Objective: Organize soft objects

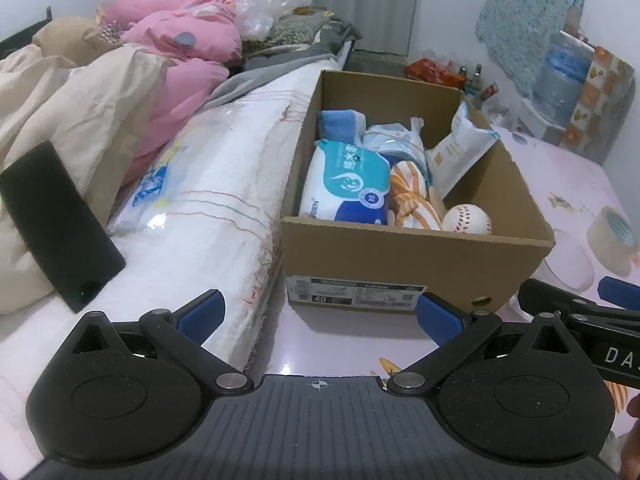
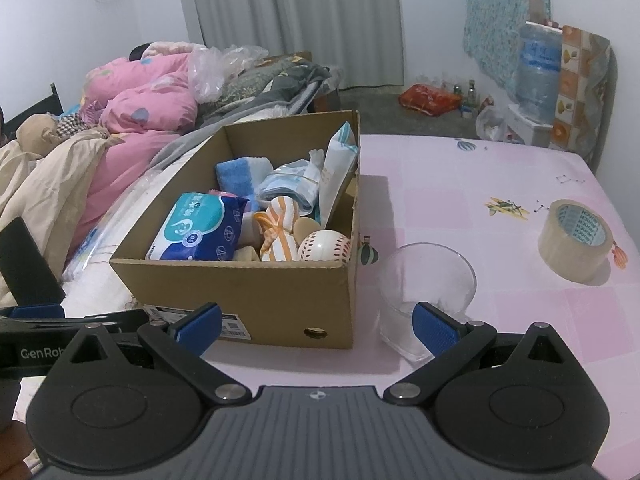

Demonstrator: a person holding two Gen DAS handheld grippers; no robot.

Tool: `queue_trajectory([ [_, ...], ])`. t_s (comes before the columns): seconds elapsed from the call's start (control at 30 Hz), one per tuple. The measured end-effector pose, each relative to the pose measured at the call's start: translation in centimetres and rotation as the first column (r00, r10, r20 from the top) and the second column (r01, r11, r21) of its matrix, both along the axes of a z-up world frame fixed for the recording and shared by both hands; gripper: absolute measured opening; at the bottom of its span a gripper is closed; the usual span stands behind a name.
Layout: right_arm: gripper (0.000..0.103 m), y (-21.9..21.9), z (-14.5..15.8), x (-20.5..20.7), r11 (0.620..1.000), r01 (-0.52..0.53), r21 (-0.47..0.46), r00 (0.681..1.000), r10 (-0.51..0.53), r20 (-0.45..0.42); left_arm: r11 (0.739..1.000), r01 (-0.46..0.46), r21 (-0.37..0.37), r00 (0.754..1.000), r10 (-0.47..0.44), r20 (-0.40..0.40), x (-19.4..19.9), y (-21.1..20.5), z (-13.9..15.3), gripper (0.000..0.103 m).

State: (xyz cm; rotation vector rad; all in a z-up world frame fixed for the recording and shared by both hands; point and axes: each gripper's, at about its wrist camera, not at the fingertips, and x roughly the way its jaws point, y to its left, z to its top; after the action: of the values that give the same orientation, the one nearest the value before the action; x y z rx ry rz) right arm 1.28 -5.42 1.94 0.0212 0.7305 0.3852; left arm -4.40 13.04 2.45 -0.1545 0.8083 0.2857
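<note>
Cardboard box (image 2: 256, 300) of soft things at the table's left edge against the bed, wipes pack (image 2: 200, 228) and baseball (image 2: 324, 246) inside, my left gripper (image 1: 320, 316) and right gripper (image 2: 318, 322) spread wide, empty, clear cup (image 2: 428, 280) beside the box, tape roll (image 2: 576, 236) near the right edge.

Box (image 2: 248, 296) near wall hides items' lower parts; small bottles (image 2: 466, 92) by far wall too small to ID.
</note>
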Motion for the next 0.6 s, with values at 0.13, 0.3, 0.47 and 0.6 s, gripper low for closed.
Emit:
queue_trajectory([
  [0.13,0.089,-0.2,-0.1,0.2,1.000,0.005,-0.001,1.000,-0.005,-0.004,1.000,0.009,-0.008,1.000,-0.009,-0.009,0.3,-0.1,-0.1,0.103],
  [0.3,0.089,-0.6,-0.2,0.4,1.000,0.014,-0.003,1.000,-0.014,-0.006,1.000,0.022,-0.019,1.000,-0.023,-0.018,0.7,-0.3,-0.3,0.103],
  [0.47,0.089,-1.0,-0.3,0.5,1.000,0.023,-0.006,1.000,-0.023,-0.009,0.999,0.034,-0.030,0.999,-0.035,-0.029,1.1,-0.6,-0.4,0.103],
  [0.6,0.089,-1.2,-0.4,0.5,1.000,0.027,-0.010,1.000,-0.027,-0.009,0.998,0.041,-0.040,0.998,-0.042,-0.039,1.3,-0.8,-0.5,0.103],
])
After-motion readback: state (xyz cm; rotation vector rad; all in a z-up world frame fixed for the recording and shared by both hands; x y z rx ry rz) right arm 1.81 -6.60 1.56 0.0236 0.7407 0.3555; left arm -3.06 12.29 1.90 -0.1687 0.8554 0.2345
